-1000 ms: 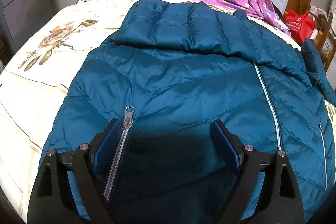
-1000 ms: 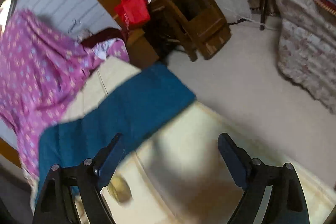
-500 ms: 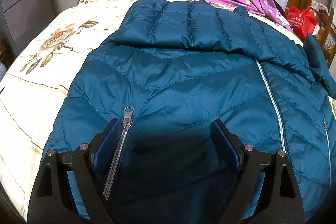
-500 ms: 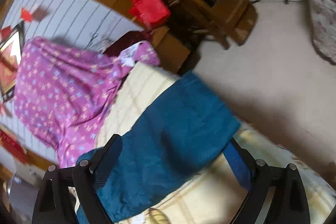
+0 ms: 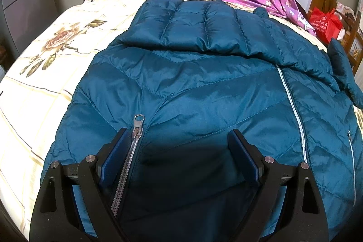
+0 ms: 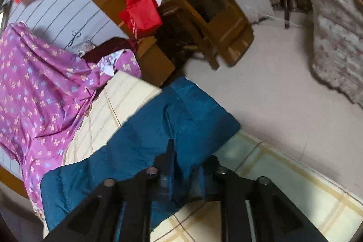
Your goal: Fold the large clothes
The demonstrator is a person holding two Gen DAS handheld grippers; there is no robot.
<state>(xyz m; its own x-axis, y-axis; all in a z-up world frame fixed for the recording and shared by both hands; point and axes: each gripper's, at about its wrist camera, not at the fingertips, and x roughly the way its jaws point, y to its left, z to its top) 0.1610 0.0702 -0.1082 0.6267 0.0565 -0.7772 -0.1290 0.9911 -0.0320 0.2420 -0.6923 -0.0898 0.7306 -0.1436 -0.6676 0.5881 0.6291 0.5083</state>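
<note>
Hovering over the teal jacket (image 5: 192, 92) spread flat on the bed (image 5: 34, 83), the left gripper (image 5: 179, 151) has its jaws spread wide, a zipper (image 5: 129, 155) beside the left pad. From the right wrist, the right gripper (image 6: 181, 174) has just closed, pinching the jacket's sleeve (image 6: 181, 119) at the bed edge.

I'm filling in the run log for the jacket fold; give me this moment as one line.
step: grasp sleeve | right gripper: just closed on teal jacket sleeve | left gripper: open above jacket hem | surface: bed
</note>
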